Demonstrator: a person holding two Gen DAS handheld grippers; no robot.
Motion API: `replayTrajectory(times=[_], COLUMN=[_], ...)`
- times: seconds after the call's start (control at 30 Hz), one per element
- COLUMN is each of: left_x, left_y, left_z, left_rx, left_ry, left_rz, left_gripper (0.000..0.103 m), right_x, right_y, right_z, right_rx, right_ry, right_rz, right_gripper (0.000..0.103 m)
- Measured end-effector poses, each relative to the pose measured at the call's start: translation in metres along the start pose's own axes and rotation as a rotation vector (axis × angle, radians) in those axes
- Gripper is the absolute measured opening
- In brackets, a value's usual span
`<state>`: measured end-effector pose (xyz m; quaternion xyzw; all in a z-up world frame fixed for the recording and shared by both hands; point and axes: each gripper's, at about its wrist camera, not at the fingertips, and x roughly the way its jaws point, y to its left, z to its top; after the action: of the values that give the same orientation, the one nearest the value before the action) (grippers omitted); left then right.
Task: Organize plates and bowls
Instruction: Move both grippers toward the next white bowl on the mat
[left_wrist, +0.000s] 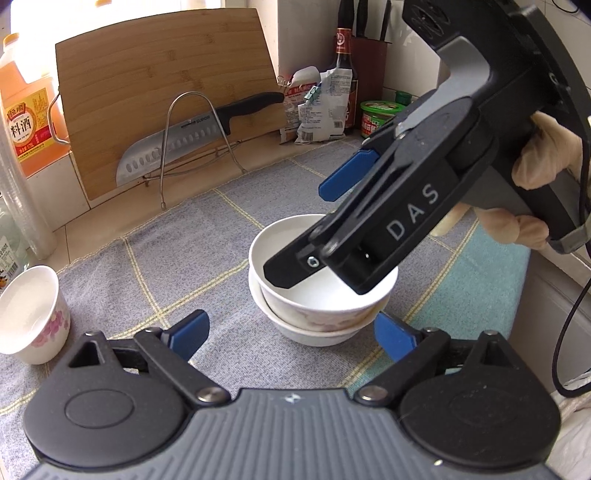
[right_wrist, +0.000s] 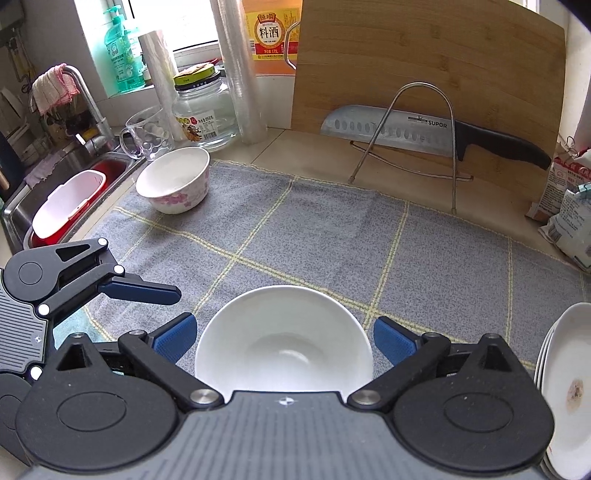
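Blue pads, left gripper (left_wrist: 290, 338): spread wide with nothing between them; both pads clear of the stacked bowls just ahead.
Blue pads, right gripper (right_wrist: 284, 338): spread wide on either side of the top bowl's rim, neither pad pressing on it; nothing gripped.
Top bowl (left_wrist: 325, 273): white with a faint pink pattern on its wall, nested upright inside a second white bowl, directly ahead of the left fingers and between the right ones.
Lower bowl (left_wrist: 314, 332): under the top one, sitting on the cloth, its rim showing below the upper bowl's wall.
Right gripper from the left view (left_wrist: 332, 221): slants down over the stack, one blue finger (left_wrist: 347, 173) raised beyond the far rim; a gloved hand (left_wrist: 546, 155) holds its handle.
Cloth (right_wrist: 332, 229): grey with yellow check lines, under the bowls and both grippers.
Flowered bowl (right_wrist: 173, 181): white with pink blossoms, upright near the cloth's far left corner, well apart from the stack.
Plates (right_wrist: 565, 387): white, stacked at the right gripper's right, the top one stained.
Backdrop beyond the fingers: wooden cutting board (right_wrist: 424, 62), knife (right_wrist: 424, 133) on a wire rack, cooking-wine bottle (right_wrist: 267, 33), sink (right_wrist: 55, 192) at far left.
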<state>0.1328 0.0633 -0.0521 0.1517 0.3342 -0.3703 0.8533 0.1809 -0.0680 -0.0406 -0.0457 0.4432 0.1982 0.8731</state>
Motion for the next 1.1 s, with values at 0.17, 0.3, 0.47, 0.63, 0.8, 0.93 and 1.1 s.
replayTrajectory(times=[0.17,0.3,0.47,0.63,0.8,0.93,1.1], left_x=[-0.014,-0.025,-0.032,-0.030,-0.026,-0.019,-0.008], left_y=[0.021,0.045,0.078,0.111,0.136,0.152,0.169], left_z=[-0.010,-0.019,-0.036,-0.049,-0.057,-0.059,-0.059], left_rx=[-0.045,-0.110,-0.173,-0.187,-0.203,-0.212,-0.221], left_ry=[-0.012,-0.027,-0.042,-0.034,-0.040,-0.057,-0.071], left_rz=[0.057,0.112,0.250,0.399,0.445,0.447,0.434], left_gripper=[0.096,0.096,0.096,0.096,0.096,0.096,0.096], right_x=[0.002,0.008,0.017,0.033,0.054,0.069,0.085], right_y=[0.019,0.035,0.054,0.072,0.084,0.095,0.101], right_z=[0.009,0.019,0.033,0.050,0.070,0.083,0.101], right_rx=[-0.043,-0.070,-0.097,-0.140,-0.125,-0.136,-0.132], right_ry=[-0.015,-0.015,-0.017,-0.002,0.026,0.033,0.026], right_rz=[-0.010,-0.010,-0.002,-0.016,0.018,0.025,0.042], right_gripper=[0.103,0.103,0.103,0.103,0.103,0.103,0.103])
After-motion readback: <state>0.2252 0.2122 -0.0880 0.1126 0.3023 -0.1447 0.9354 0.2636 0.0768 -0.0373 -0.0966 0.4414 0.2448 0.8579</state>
